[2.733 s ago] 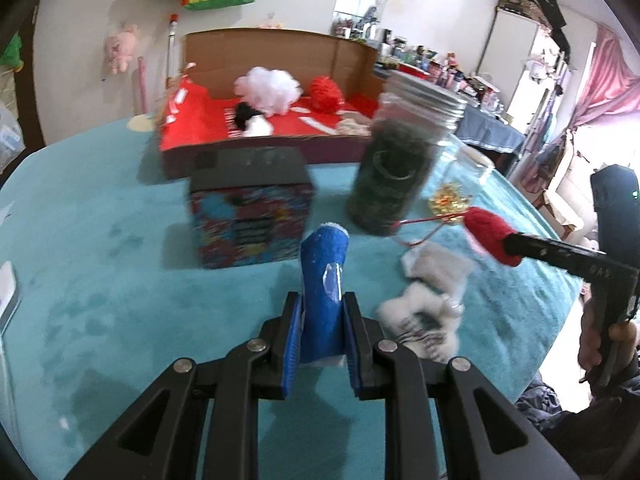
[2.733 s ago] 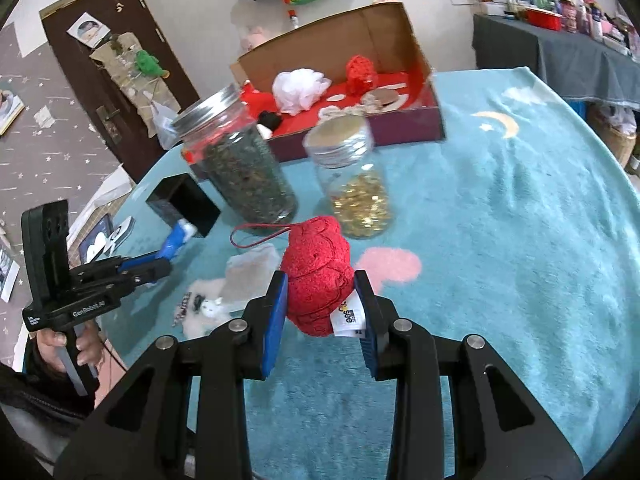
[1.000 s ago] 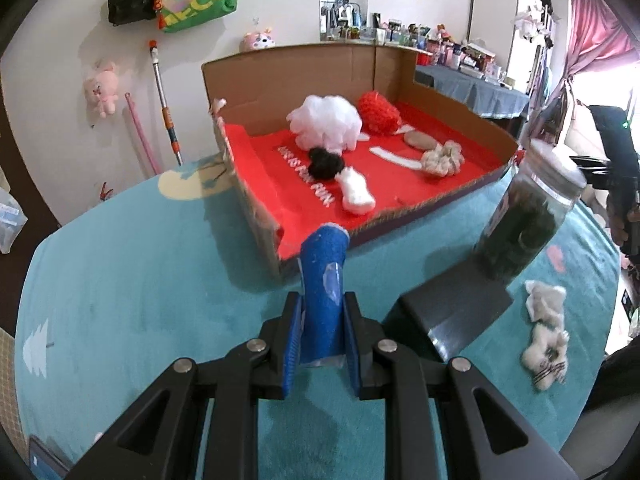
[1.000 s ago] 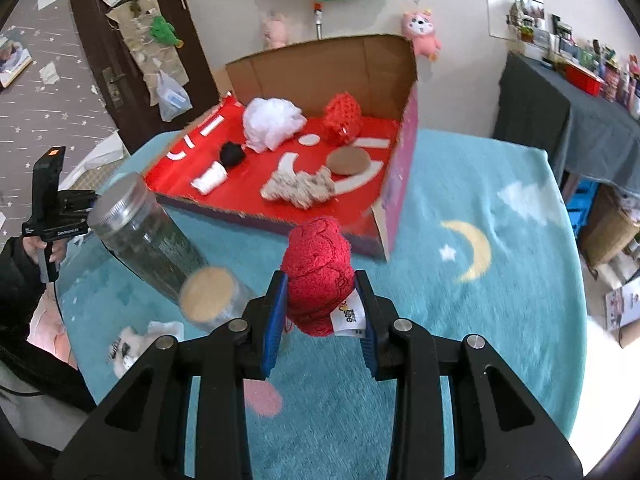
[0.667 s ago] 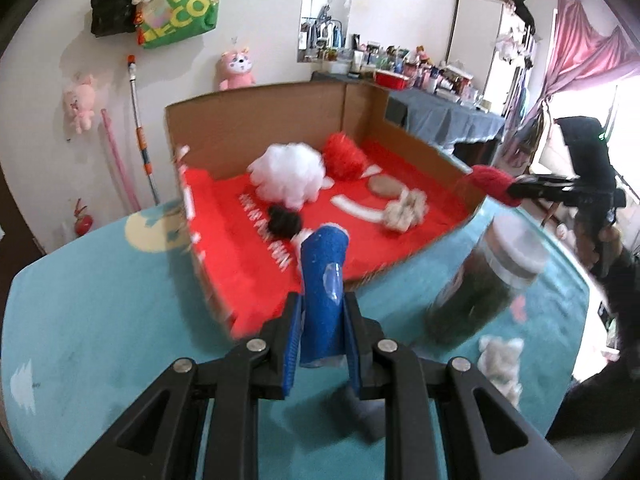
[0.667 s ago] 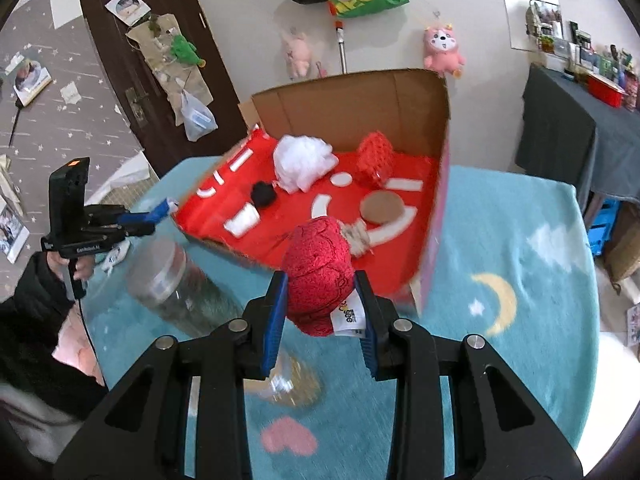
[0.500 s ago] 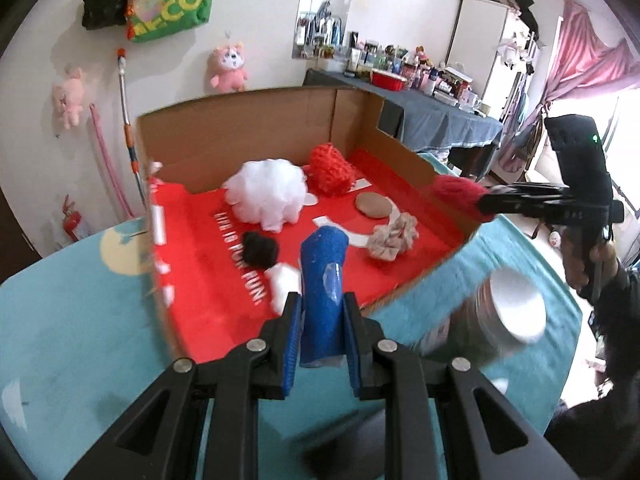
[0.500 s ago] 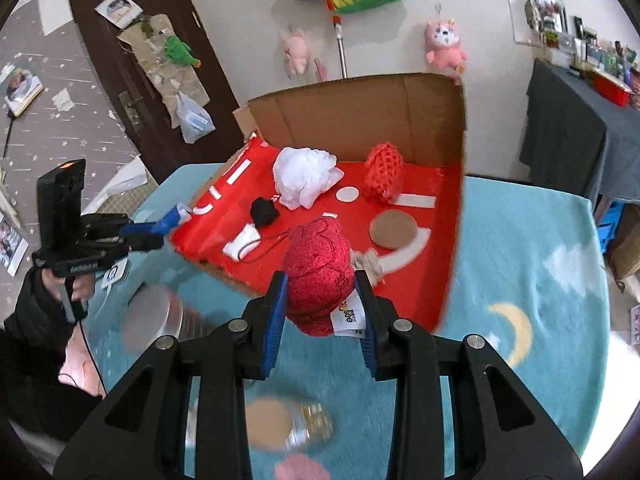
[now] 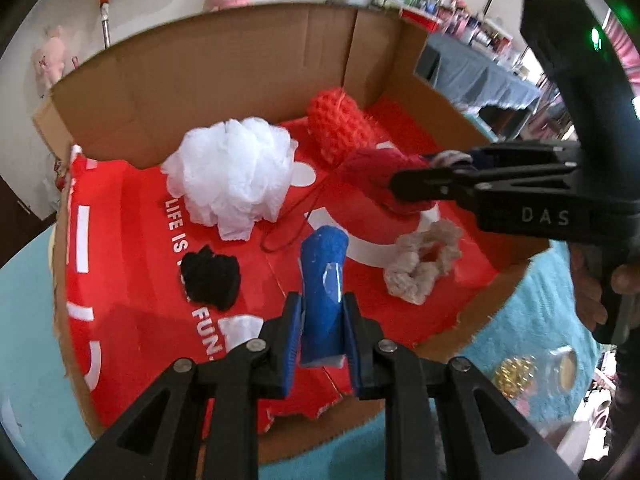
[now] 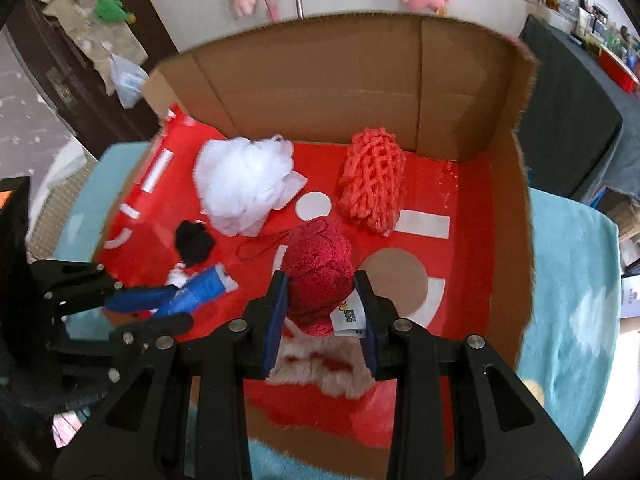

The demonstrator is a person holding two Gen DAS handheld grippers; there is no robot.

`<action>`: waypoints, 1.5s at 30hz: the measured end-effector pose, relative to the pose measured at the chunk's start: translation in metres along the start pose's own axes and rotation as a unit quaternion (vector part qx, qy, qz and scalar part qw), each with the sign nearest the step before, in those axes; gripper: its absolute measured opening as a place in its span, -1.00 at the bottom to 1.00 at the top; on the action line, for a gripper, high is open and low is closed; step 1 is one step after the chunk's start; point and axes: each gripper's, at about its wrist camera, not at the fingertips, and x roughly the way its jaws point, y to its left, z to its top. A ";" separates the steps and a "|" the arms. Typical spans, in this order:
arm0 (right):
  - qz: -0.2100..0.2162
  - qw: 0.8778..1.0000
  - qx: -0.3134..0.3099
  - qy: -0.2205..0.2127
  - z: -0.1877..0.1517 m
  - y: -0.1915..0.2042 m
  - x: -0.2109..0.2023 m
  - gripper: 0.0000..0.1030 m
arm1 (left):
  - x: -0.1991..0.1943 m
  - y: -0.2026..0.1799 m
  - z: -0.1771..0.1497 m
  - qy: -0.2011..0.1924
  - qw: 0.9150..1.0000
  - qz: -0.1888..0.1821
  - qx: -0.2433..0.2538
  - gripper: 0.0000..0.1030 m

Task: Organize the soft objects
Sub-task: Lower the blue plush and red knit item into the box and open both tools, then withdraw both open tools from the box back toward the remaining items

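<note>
Over the box [image 9: 240, 64], the left gripper [image 9: 322, 344] fingers pinch a blue roll [image 9: 324, 276]; beside it the right gripper [image 10: 320, 316] fingers clamp a red plush [image 10: 318, 276].

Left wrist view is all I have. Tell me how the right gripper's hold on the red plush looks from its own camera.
Observer: The right gripper is shut on the red plush ball across its middle; a white tag sticks out beside one finger.
Operator: Report what lies straight below it.
Observer: The fluffy beige scrunchie, on the box floor.
Operator: Name a free spot nearby.
Observer: A brown circle on the floor, right of the ball, is bare.
</note>
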 end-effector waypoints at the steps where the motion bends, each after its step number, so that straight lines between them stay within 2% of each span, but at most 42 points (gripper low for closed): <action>1: -0.004 1.000 -0.004 0.008 0.003 0.002 0.006 -0.40 | 0.004 0.000 0.002 0.006 1.000 0.003 0.000 -0.59; 5: -0.015 0.999 -0.012 0.027 0.011 0.006 0.021 -0.40 | 0.020 0.000 0.009 0.024 1.000 0.013 0.003 -0.59; 11: -0.025 0.998 -0.017 0.052 0.013 0.009 0.039 -0.36 | 0.028 0.001 0.011 0.026 0.999 0.029 0.007 -0.57; 21: -0.024 0.998 -0.017 0.058 0.010 0.008 0.044 -0.34 | 0.033 0.001 0.006 0.031 0.999 0.041 0.003 -0.56; 22: -0.024 0.998 -0.017 0.059 0.011 0.008 0.044 -0.31 | 0.033 0.001 0.006 0.031 0.999 0.040 0.003 -0.55; 23: -0.024 0.998 -0.016 0.059 0.012 0.008 0.044 -0.16 | 0.035 -0.003 0.011 0.029 0.999 0.040 0.002 -0.54; 24: -0.023 0.998 -0.014 0.055 0.011 0.008 0.042 -0.06 | 0.034 -0.004 0.011 0.027 0.999 0.041 0.001 -0.43; 25: -0.023 0.998 -0.014 0.051 0.009 0.008 0.038 0.07 | 0.032 -0.004 0.011 0.024 0.999 0.042 0.000 -0.22; 27: -0.027 0.999 -0.017 0.044 0.008 0.010 0.032 0.07 | 0.023 -0.004 0.010 0.008 0.999 0.048 -0.005 0.04; 32: -0.030 0.999 -0.004 0.023 0.001 0.010 0.004 0.10 | -0.011 -0.003 0.002 -0.026 0.998 0.052 -0.014 0.26; 35: -0.034 0.999 -0.003 -0.002 -0.008 0.013 -0.025 0.32 | -0.039 -0.006 -0.009 -0.061 0.996 0.059 -0.024 0.50; 37: -0.037 0.999 -0.004 -0.022 -0.019 0.017 -0.049 0.38 | -0.056 -0.007 -0.015 -0.086 0.994 0.062 -0.031 0.74; 39: -0.034 0.999 -0.003 -0.038 -0.021 0.015 -0.068 0.40 | -0.077 -0.009 -0.026 -0.114 0.991 0.062 -0.036 0.82; 42: -0.032 0.997 0.001 -0.068 -0.037 0.023 -0.103 0.59 | -0.105 -0.018 -0.045 -0.148 0.986 0.065 -0.041 0.88; 45: -0.043 0.994 -0.008 -0.102 -0.057 0.036 -0.132 0.61 | -0.127 -0.025 -0.060 -0.181 0.980 0.067 -0.043 1.00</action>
